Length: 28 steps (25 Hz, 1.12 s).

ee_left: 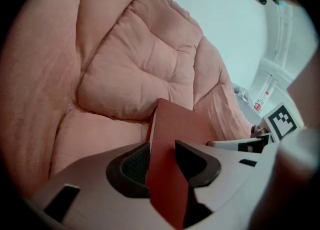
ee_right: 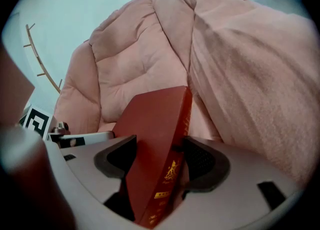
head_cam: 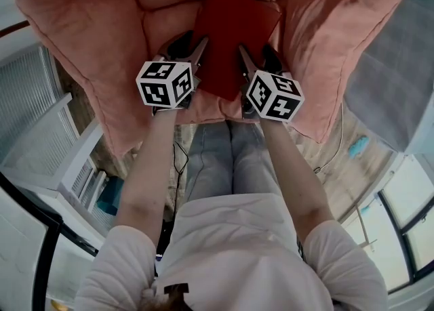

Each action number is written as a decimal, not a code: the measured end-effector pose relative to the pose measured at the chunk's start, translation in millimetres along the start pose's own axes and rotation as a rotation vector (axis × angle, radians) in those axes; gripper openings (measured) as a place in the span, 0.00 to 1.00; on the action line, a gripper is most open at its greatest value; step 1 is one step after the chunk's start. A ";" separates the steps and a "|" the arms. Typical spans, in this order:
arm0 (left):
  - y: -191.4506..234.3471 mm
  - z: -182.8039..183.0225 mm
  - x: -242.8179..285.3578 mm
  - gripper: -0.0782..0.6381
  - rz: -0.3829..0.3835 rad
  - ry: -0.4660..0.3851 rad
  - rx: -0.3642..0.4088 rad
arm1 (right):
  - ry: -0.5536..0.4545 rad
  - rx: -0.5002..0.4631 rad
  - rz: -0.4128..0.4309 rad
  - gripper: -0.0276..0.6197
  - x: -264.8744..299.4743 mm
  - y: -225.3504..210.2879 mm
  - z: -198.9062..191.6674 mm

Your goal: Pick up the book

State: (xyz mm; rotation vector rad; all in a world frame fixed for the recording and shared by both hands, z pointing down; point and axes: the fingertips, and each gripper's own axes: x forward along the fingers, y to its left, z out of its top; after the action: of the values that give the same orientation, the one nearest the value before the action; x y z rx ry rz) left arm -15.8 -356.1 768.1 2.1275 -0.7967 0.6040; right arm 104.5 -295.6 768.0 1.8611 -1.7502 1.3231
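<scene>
A dark red hardback book (head_cam: pixel 230 32) lies on the seat of a pink padded armchair (head_cam: pixel 88 25), its far edge against the backrest. My left gripper (head_cam: pixel 192 49) is shut on the book's left edge, and my right gripper (head_cam: pixel 259 59) is shut on its right edge. In the left gripper view the book (ee_left: pixel 175 124) stands edge-on between the two dark pads of the left gripper (ee_left: pixel 162 161), which touch both covers. In the right gripper view the book's spine (ee_right: pixel 172 169), with gold print, sits between the pads of the right gripper (ee_right: pixel 160 161).
The pink cushions (ee_left: pixel 130 68) rise on both sides of the seat and behind it. The person's legs in jeans (head_cam: pixel 224 160) are at the chair's front edge. A white radiator and window frame (head_cam: pixel 61 160) stand at the left, a grey surface (head_cam: pixel 400 66) at the right, and a teal object (head_cam: pixel 357 146) lies on the floor.
</scene>
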 end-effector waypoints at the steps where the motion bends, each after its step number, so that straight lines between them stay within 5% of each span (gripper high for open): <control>1: -1.0 1.4 -2.7 0.33 0.003 -0.008 -0.004 | -0.003 0.003 0.001 0.52 -1.8 1.6 1.5; 14: -38.9 30.1 -47.9 0.33 0.048 -0.105 -0.019 | -0.023 -0.045 0.066 0.52 -40.0 19.7 41.8; 28: -87.7 97.8 -118.2 0.33 0.119 -0.218 0.078 | -0.100 -0.118 0.141 0.52 -106.6 66.2 111.3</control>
State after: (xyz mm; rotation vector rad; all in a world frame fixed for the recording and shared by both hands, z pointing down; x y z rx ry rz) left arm -20.7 -348.8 591.6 2.2551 -1.0403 0.4757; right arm 107.9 -321.7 602.3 1.7976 -1.9970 1.1630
